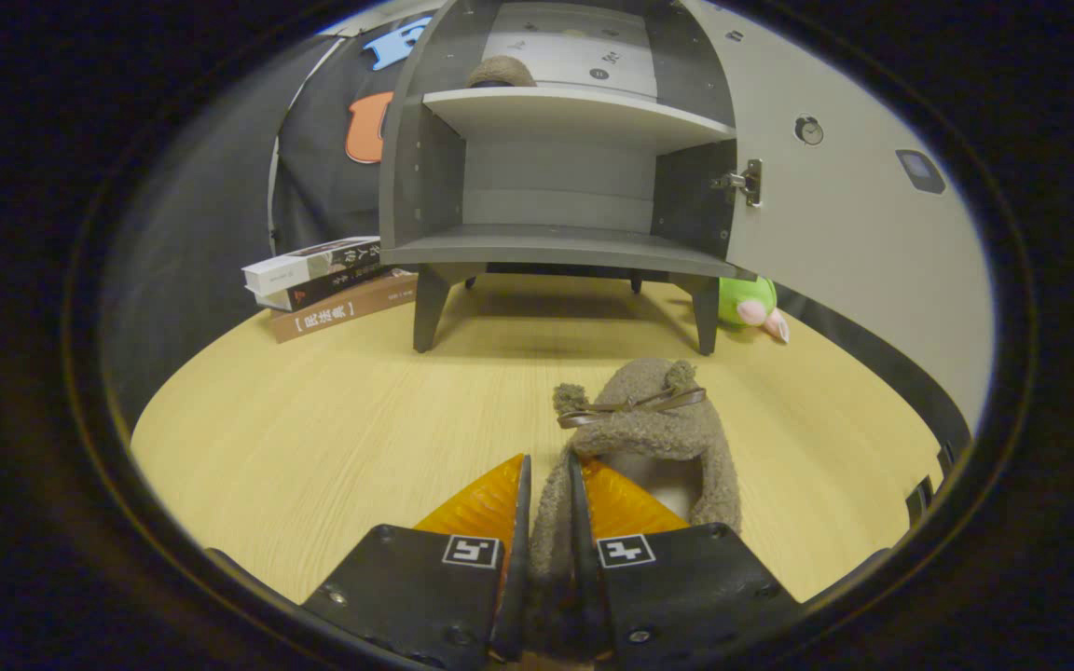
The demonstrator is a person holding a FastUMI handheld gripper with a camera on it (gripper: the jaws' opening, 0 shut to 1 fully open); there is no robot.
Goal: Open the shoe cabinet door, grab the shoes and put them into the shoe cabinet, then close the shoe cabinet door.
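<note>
One fuzzy brown fleece slipper with a thin brown bow [635, 424] sits on the pale wood-grain surface [332, 438], its heel wall pinched between the nearly closed fingers of the gripper [549, 485]. Beyond stands the open grey shoe cabinet [556, 177], door swung right [854, 205], a second slipper [502, 72] on its upper shelf. Soft and light, the slipper likely sags when lifted; the collar rim seems the firmest hold.

Staged home-like booth, small shoe cabinet [556, 168], stacked books [327, 280], wooden table [332, 419], plush toy [750, 306]
</note>
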